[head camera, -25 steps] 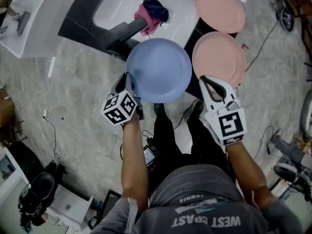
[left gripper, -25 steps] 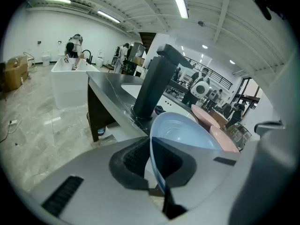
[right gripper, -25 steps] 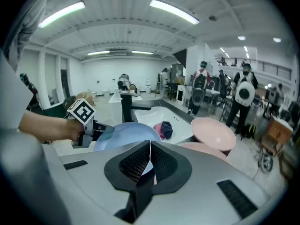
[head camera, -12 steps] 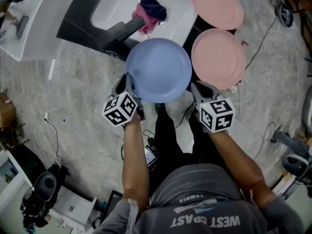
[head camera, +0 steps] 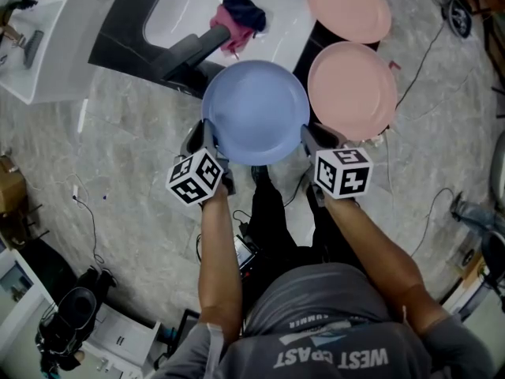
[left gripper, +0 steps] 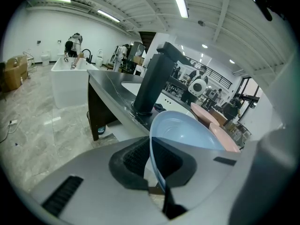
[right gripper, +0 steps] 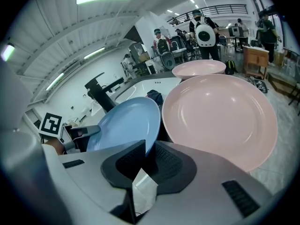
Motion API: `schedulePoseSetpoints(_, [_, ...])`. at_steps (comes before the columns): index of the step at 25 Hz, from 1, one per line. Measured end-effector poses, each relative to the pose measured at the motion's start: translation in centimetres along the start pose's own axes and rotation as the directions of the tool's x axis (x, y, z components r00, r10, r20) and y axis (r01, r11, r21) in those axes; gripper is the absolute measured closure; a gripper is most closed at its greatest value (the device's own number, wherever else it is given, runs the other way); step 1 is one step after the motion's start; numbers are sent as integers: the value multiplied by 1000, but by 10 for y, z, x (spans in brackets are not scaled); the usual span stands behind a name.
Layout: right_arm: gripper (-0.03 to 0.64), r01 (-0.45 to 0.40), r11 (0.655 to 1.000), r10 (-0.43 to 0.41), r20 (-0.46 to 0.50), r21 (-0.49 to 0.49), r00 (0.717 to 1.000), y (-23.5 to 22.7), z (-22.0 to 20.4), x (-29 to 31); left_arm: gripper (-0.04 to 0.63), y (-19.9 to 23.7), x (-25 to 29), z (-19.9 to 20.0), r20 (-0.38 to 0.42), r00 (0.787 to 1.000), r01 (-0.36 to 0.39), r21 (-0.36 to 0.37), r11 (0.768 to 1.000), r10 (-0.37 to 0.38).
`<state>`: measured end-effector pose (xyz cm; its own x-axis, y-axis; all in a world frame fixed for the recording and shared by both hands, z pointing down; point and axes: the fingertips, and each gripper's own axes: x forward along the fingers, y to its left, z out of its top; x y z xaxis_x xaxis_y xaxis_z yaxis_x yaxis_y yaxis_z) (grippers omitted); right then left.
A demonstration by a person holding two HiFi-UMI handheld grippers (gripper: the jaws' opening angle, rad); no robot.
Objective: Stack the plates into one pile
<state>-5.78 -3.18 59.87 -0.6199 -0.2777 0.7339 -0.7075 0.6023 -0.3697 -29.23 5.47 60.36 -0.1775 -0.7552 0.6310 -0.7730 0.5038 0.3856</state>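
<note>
Head view: the blue plate [head camera: 256, 110] is held in the air at the front edge of the dark counter [head camera: 118, 31]. Just right of it is the near pink plate [head camera: 353, 89], with the far pink plate [head camera: 348, 6] behind that one. Behind the blue plate are a black faucet [head camera: 189, 52], a white sink [head camera: 181, 10] and a pink-and-dark cloth [head camera: 241, 16] in the sink. Both forearms reach forward from the body. The left gripper [head camera: 203, 136] is at the plate's lower left rim and the right gripper [head camera: 312, 136] at its lower right rim, marker cubes facing up.

Left gripper view: the jaws pinch the blue plate's [left gripper: 187, 135] rim, which runs deep between the pads. The faucet [left gripper: 157, 78] stands just ahead.

Right gripper view: the jaws close on the blue plate's [right gripper: 126, 123] edge – only the rim enters the gap. The near pink plate [right gripper: 220, 116] lies just beside it.
</note>
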Motion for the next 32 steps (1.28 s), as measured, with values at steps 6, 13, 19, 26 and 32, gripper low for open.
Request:
schedulePoseSetpoints(6, [540, 41, 999, -41, 15, -27, 999, -1, 4, 4, 574, -3, -1, -2, -9, 999, -43, 109, 993, 45])
schedulePoseSetpoints(13, [552, 44, 999, -44, 11, -11, 999, -1, 1, -2, 570, -8, -9, -4, -16, 998, -54, 134, 989, 57])
schedulePoseSetpoints(19, [552, 28, 999, -26, 39, -28, 999, 8, 6, -16, 571, -8, -19, -3, -12, 998, -63, 126, 990, 65])
schedulePoseSetpoints(26, [552, 36, 999, -33, 84, -35, 996, 2, 22, -34, 568, -27, -23, 3, -3, 999, -44, 129, 991, 45])
schedulePoseSetpoints(32, [552, 66, 998, -63, 127, -21, 990, -21, 38, -56, 568, -62, -15, 10, -1, 1000, 2, 142, 990, -2])
